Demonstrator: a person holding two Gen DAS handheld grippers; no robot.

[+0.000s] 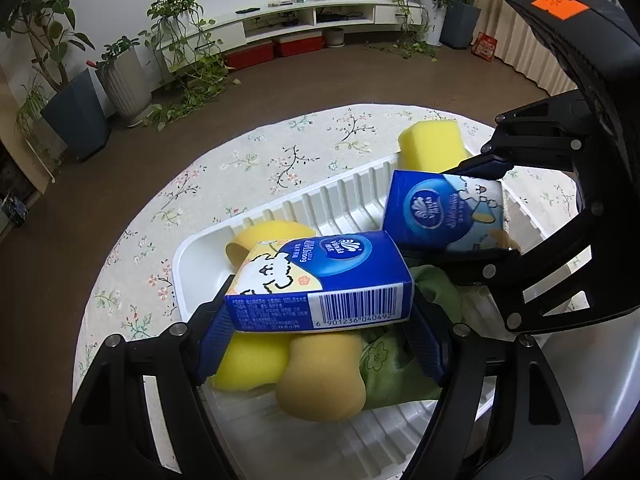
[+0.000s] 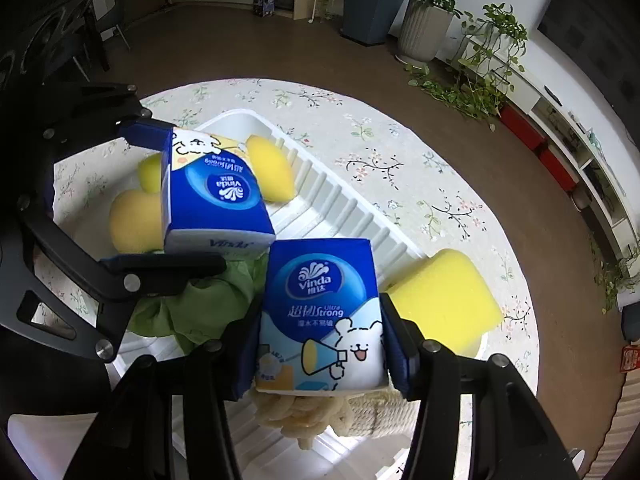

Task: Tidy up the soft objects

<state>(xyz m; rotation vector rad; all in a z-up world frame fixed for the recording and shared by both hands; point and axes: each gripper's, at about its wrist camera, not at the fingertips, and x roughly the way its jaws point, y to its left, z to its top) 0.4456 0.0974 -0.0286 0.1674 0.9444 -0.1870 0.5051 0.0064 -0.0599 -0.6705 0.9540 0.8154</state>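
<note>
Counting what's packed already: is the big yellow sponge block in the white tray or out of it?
Out. The yellow sponge block rests on the tablecloth against the white tray outer rim.

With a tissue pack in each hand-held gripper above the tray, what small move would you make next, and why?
Probably lower the left hand-held gripper slightly: its tissue pack hangs just over the sponges in the tray, clear of the right pack.

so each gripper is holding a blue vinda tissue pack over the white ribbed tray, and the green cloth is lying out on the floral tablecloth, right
Not quite. The crumpled green cloth lies inside the white ribbed plastic tray, under the packs, not on the floral tablecloth; the right wrist view shows it. The rest holds: the left gripper and right gripper each clamp a blue Vinda tissue pack above the tray.
</note>
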